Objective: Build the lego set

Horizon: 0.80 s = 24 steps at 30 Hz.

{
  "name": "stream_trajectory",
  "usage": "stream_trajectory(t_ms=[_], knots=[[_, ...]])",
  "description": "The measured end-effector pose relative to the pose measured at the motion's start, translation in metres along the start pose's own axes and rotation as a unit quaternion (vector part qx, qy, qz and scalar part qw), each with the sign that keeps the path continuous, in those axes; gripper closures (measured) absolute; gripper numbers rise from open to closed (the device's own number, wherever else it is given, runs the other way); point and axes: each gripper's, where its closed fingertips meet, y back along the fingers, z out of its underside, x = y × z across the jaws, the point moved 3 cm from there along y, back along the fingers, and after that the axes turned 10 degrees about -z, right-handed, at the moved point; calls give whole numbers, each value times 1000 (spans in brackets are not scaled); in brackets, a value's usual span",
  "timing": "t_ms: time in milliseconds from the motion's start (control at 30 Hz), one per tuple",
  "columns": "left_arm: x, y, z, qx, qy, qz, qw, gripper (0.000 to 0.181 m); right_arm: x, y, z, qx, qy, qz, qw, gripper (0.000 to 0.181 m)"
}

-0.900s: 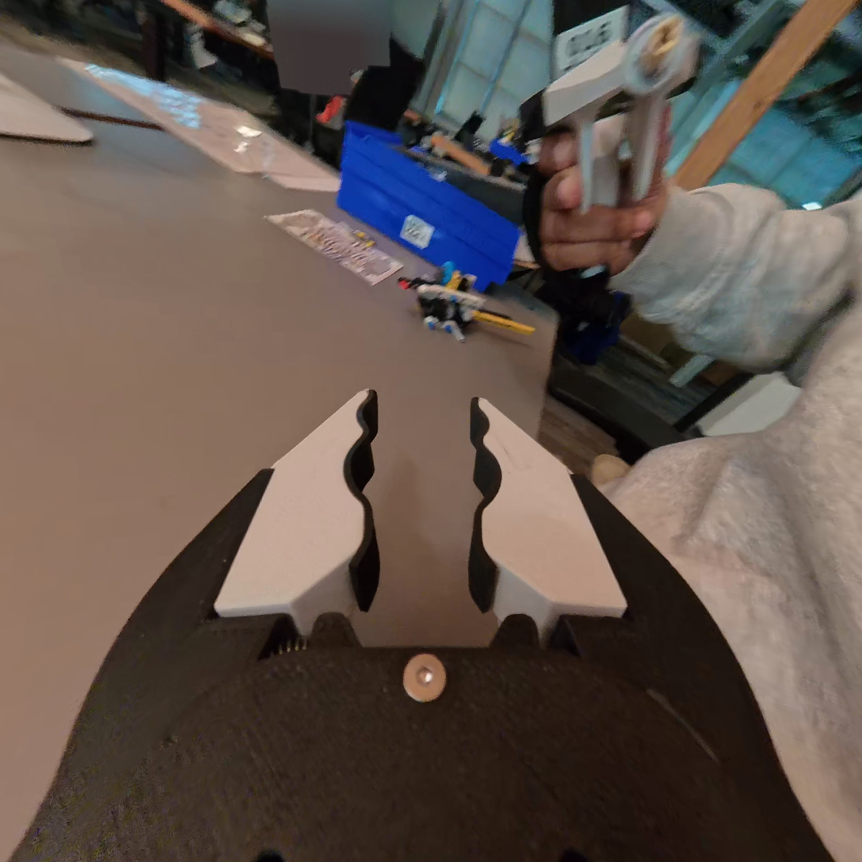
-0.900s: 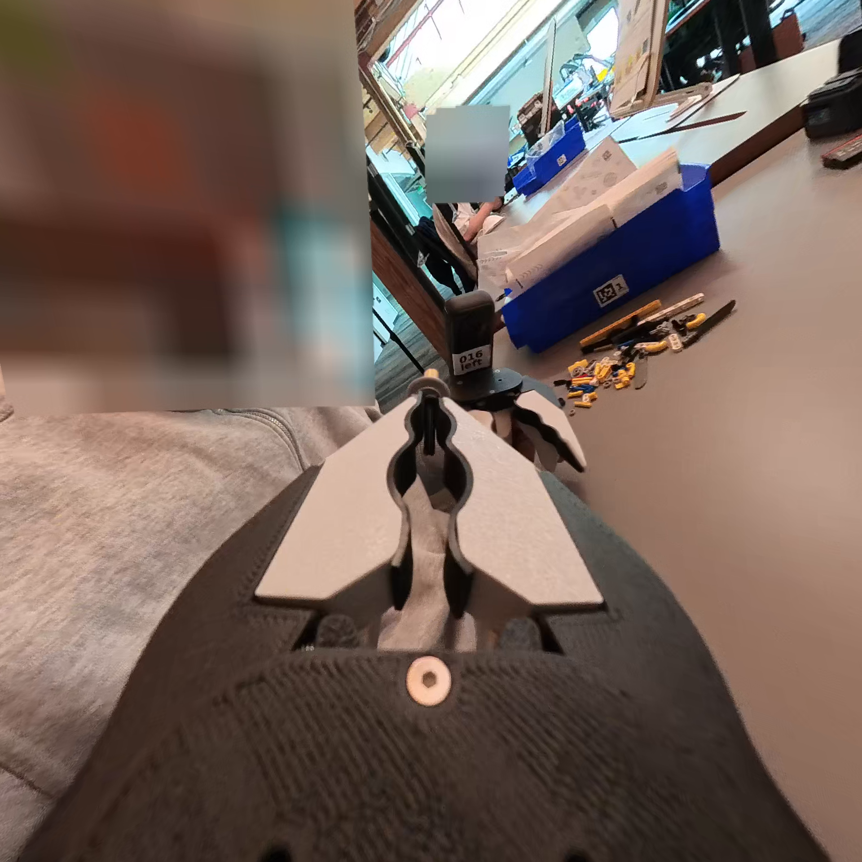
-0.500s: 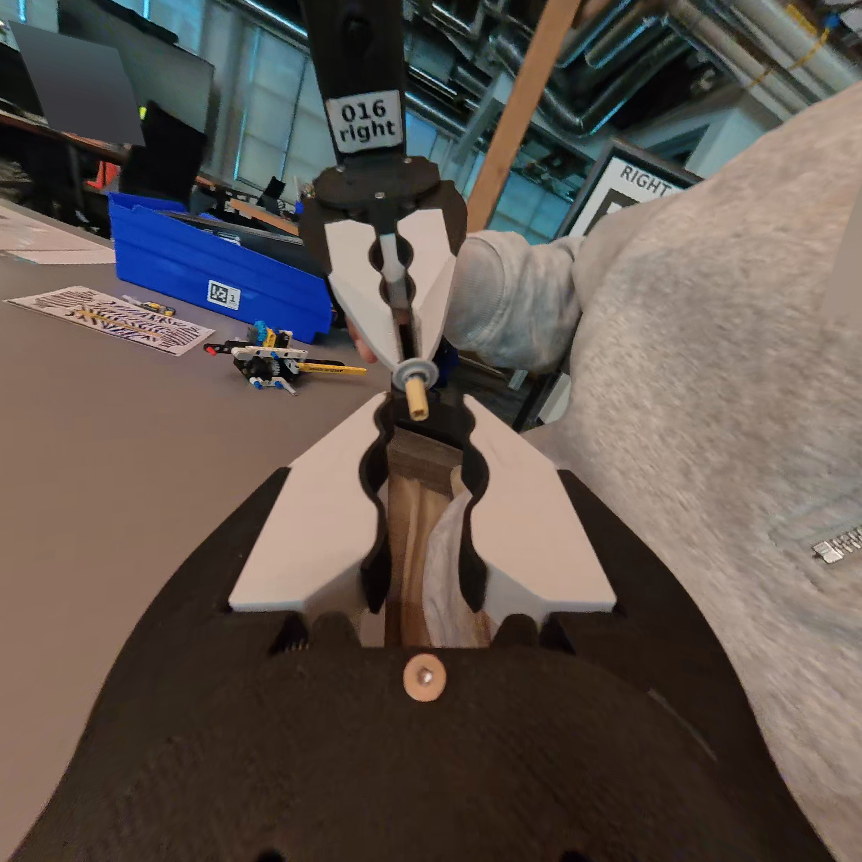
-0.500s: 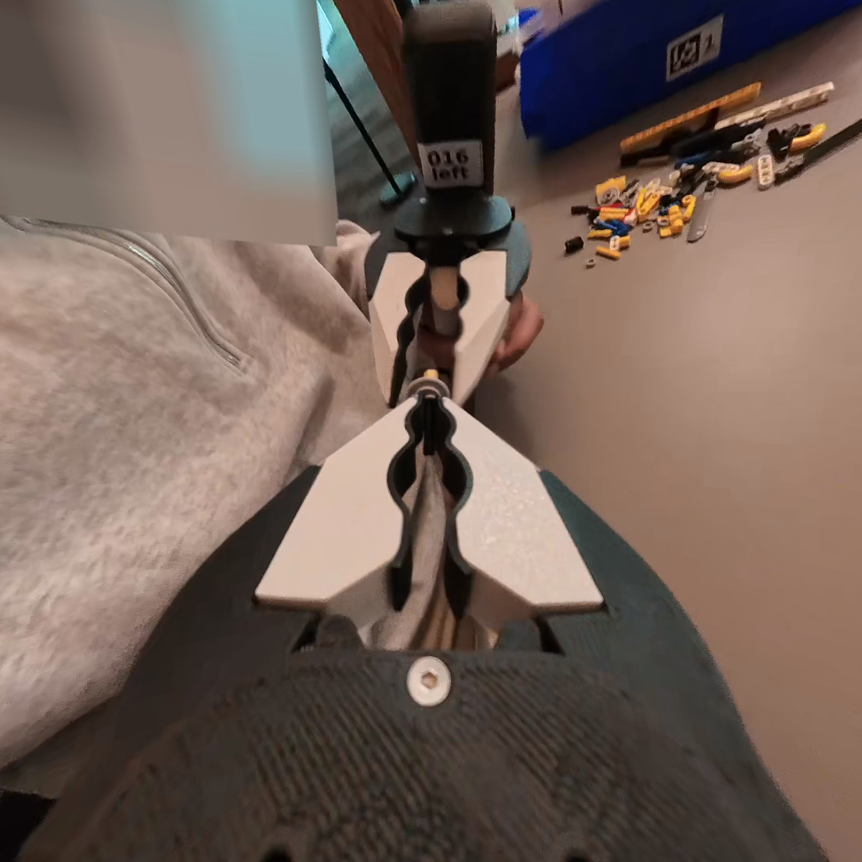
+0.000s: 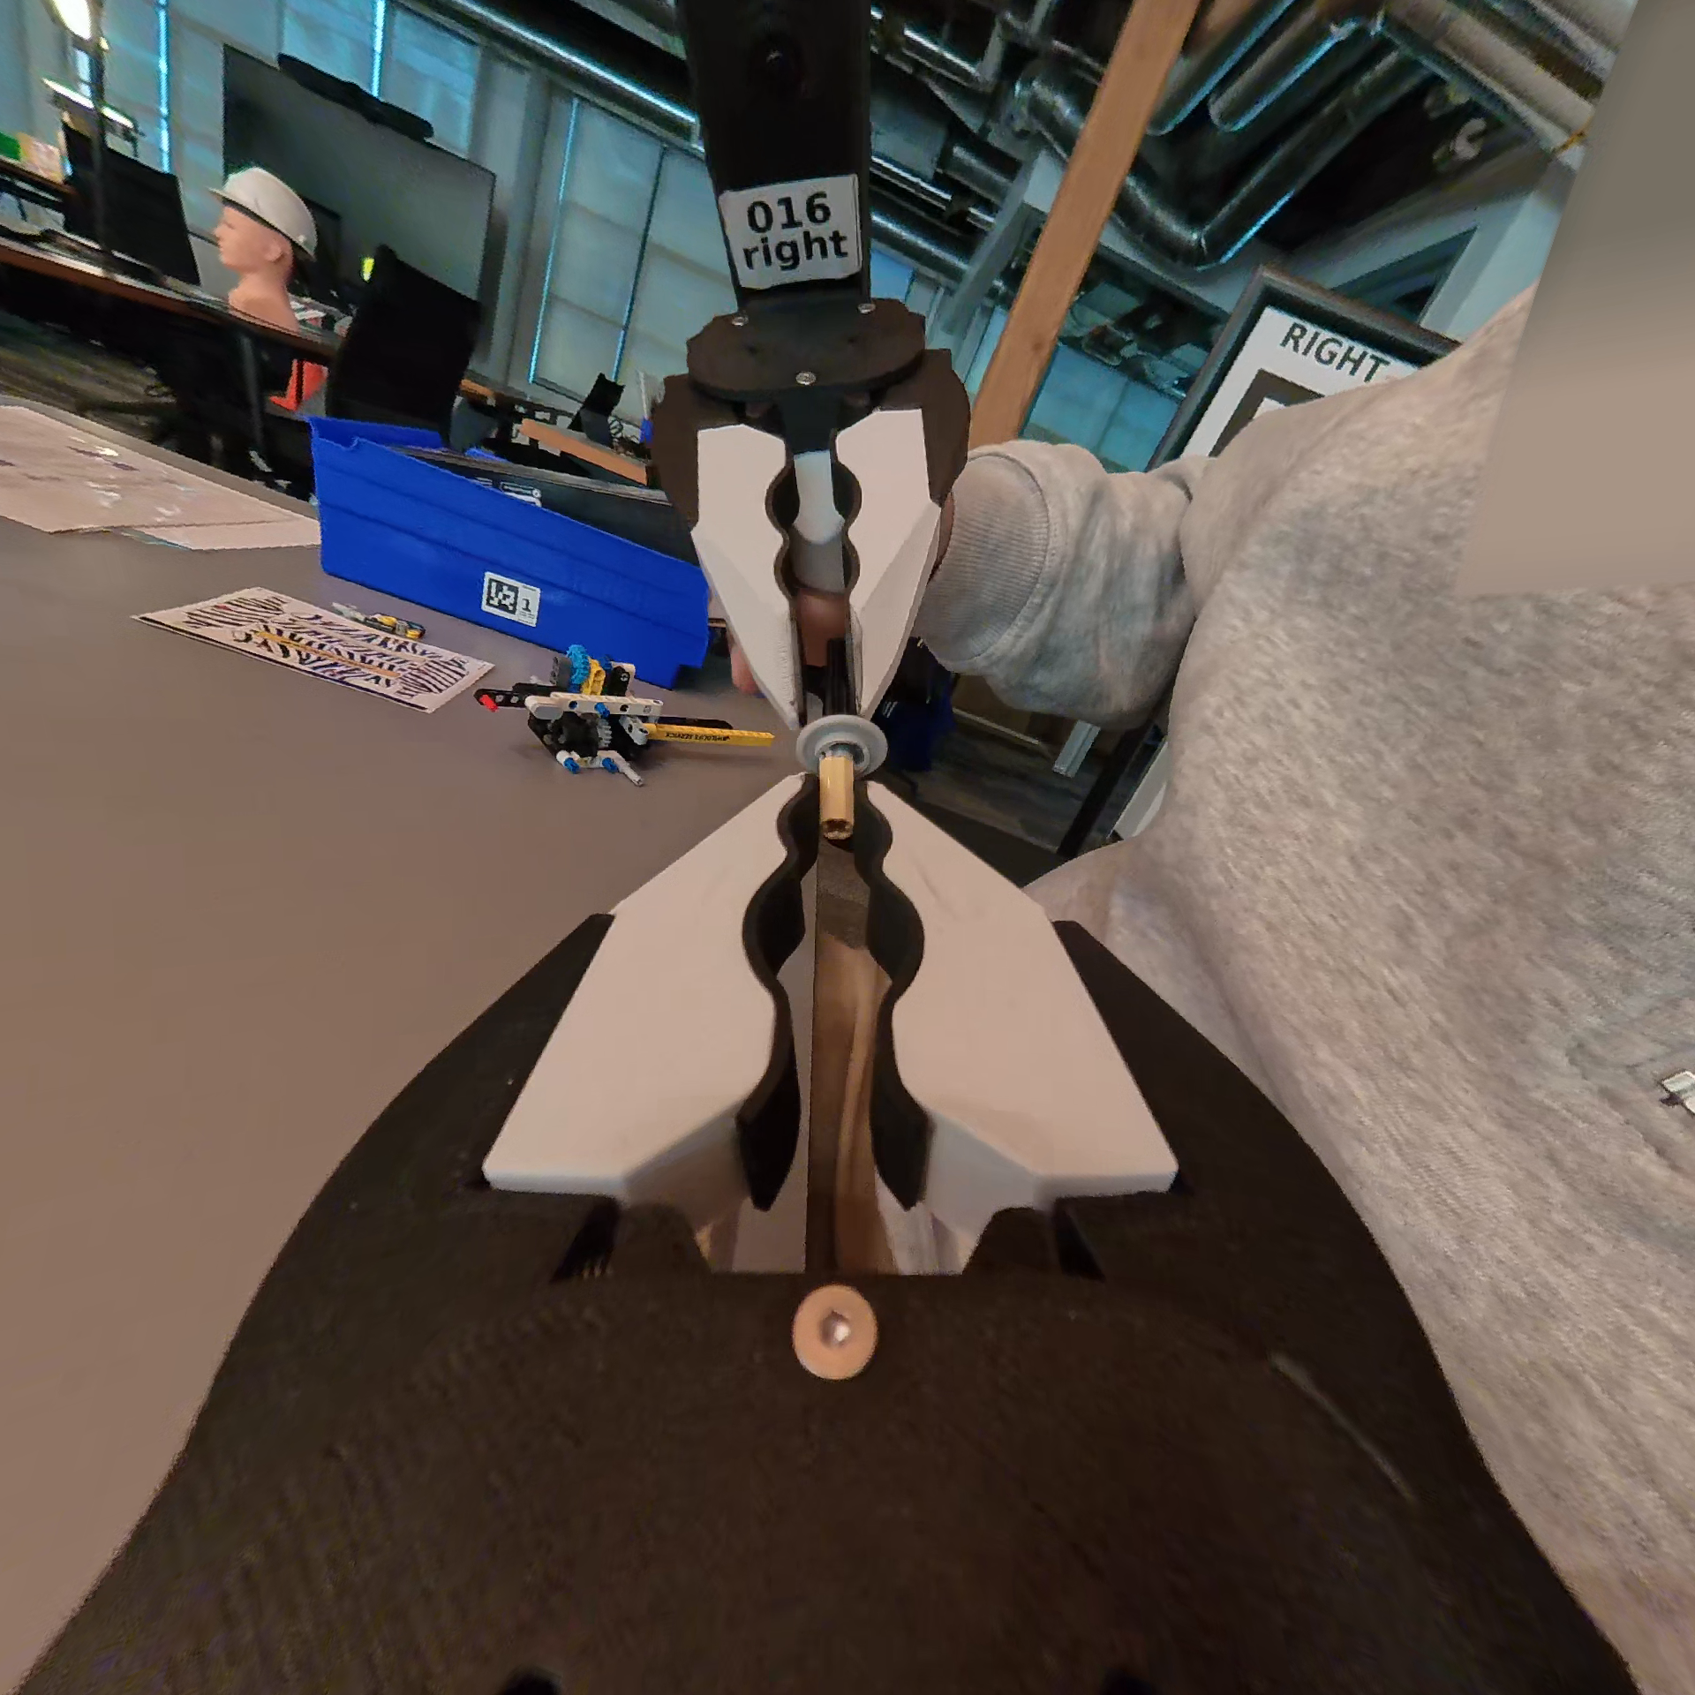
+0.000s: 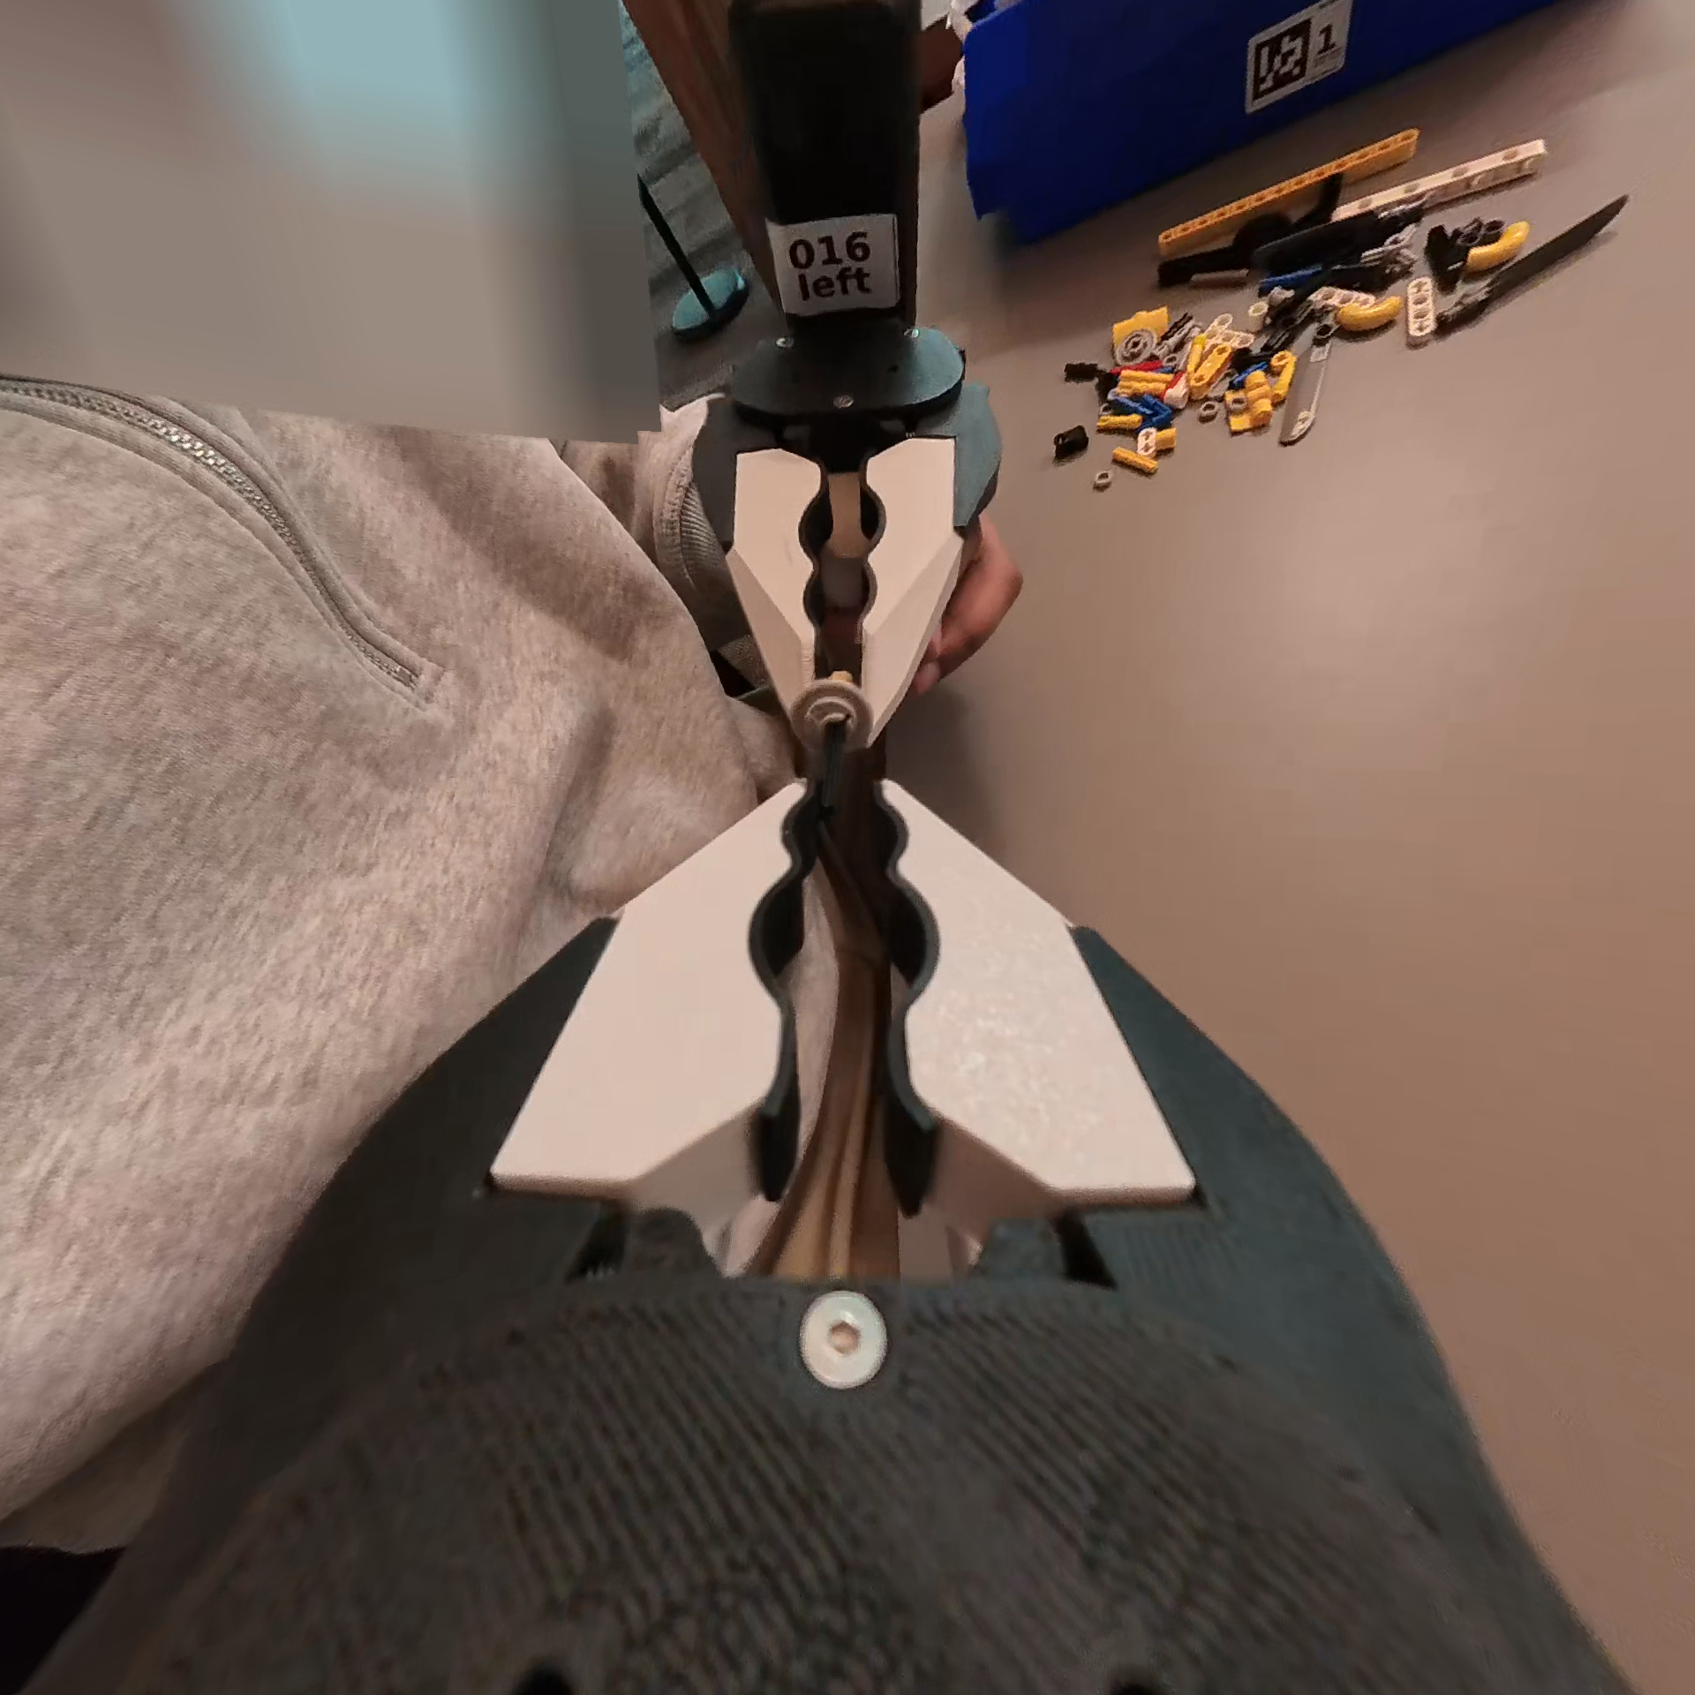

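My two grippers face each other tip to tip in the air, off the table's edge. My right gripper (image 6: 839,800) is shut on a thin black axle (image 6: 833,763) that carries a grey disc (image 6: 833,711) and a tan pin on its far end. In the left wrist view my left gripper (image 5: 833,800) has its jaws closed around the tan pin (image 5: 835,800), just in front of the grey disc (image 5: 839,739). The right gripper (image 5: 825,711) shows opposite, and the left gripper (image 6: 839,692) shows opposite in the right wrist view.
A partly built lego model (image 5: 596,715) lies on the grey table (image 5: 229,917) beside a sticker sheet (image 5: 312,647) and a blue bin (image 5: 514,550). A pile of loose lego pieces (image 6: 1238,367) lies by the blue bin (image 6: 1146,101). The person's grey sweatshirt (image 6: 275,734) fills one side. Left and right tips are no more than a few centimetres apart.
My left gripper swung from the table towards the right gripper and its open jaws closed on the tan pin. The right gripper tilted down, still holding the axle.
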Motion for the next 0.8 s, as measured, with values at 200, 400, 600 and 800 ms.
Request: stream_trajectory(t_ms=[200, 400, 600, 800], knots=[[-1, -2, 5, -12, 2, -2, 1000, 179, -1, -1, 0, -1, 25, 14, 1000, 180], [0, -8, 21, -60, -39, -16, 997, 179, -2, -8, 9, -72, 30, 37, 996, 180], [-3, -10, 28, -89, -59, -33, 994, 180, 1, -13, 11, -119, 32, 59, 991, 179], [-5, -13, 37, -118, -71, -42, 990, 180, 4, -17, 19, -158, 25, 63, 985, 179]])
